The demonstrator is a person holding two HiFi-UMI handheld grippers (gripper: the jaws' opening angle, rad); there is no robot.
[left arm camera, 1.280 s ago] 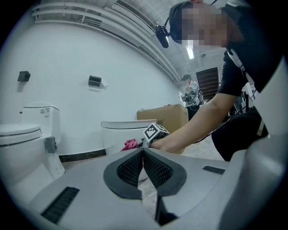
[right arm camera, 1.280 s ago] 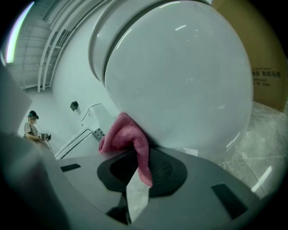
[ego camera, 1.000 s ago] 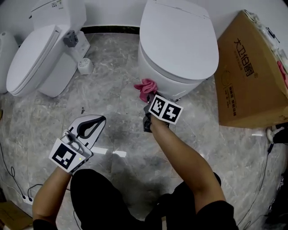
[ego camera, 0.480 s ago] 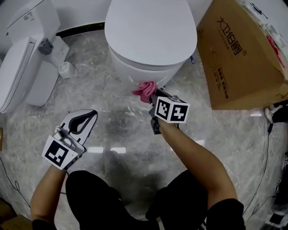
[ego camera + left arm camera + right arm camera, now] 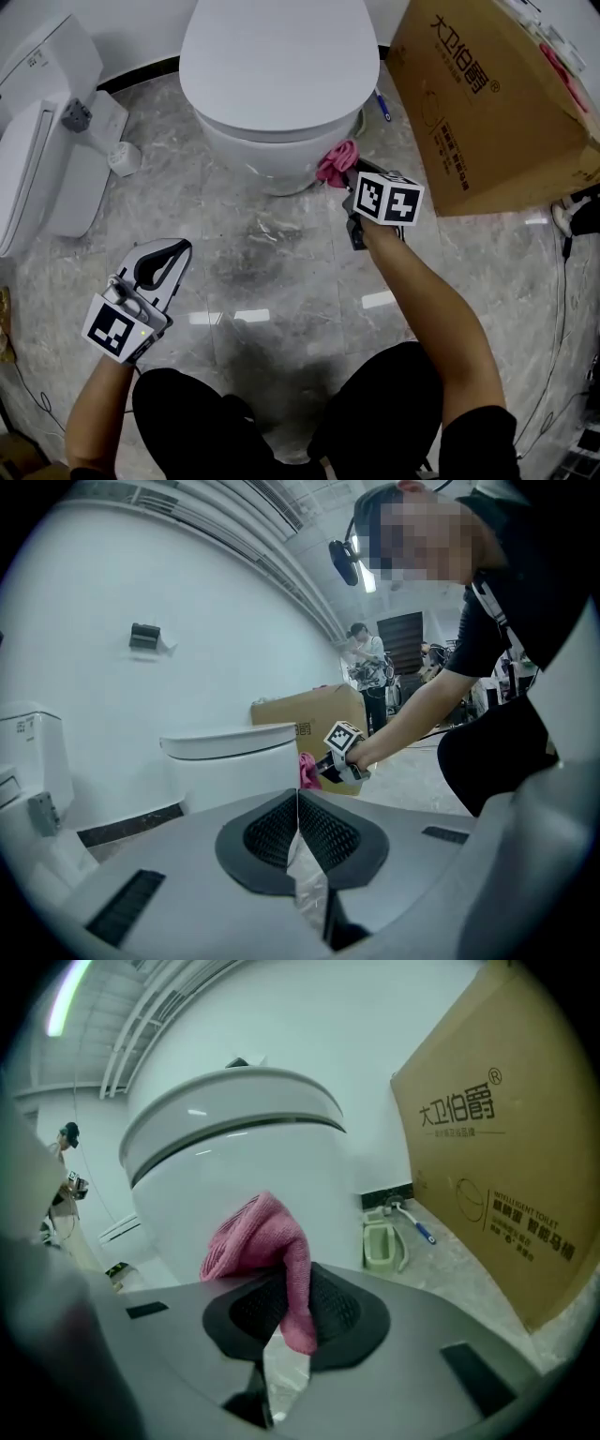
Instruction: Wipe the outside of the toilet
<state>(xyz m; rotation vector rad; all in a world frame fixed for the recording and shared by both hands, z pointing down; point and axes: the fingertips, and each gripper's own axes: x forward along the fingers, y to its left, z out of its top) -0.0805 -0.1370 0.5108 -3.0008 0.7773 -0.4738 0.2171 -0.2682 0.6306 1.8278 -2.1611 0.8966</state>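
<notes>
A white toilet [image 5: 281, 84] with its lid down stands at the top middle of the head view. My right gripper [image 5: 345, 180] is shut on a pink cloth [image 5: 337, 161], which rests against the right lower side of the bowl [image 5: 234, 1204]. In the right gripper view the pink cloth [image 5: 267, 1251] hangs out between the pads, close to the bowl. My left gripper [image 5: 161, 263] is shut and holds nothing; it hovers over the floor at the lower left, well away from the toilet [image 5: 230, 766].
A large cardboard box [image 5: 487, 103] stands close on the right of the toilet. A toilet brush holder [image 5: 382, 1244] sits on the floor between the toilet and the box. A second toilet [image 5: 37, 150] stands at the left. The floor [image 5: 272, 281] is grey marble tile.
The right gripper has carried the pink cloth from the bowl's front round toward its right side. The head view has shifted, so the toilet sits further left. The left gripper has stayed shut.
</notes>
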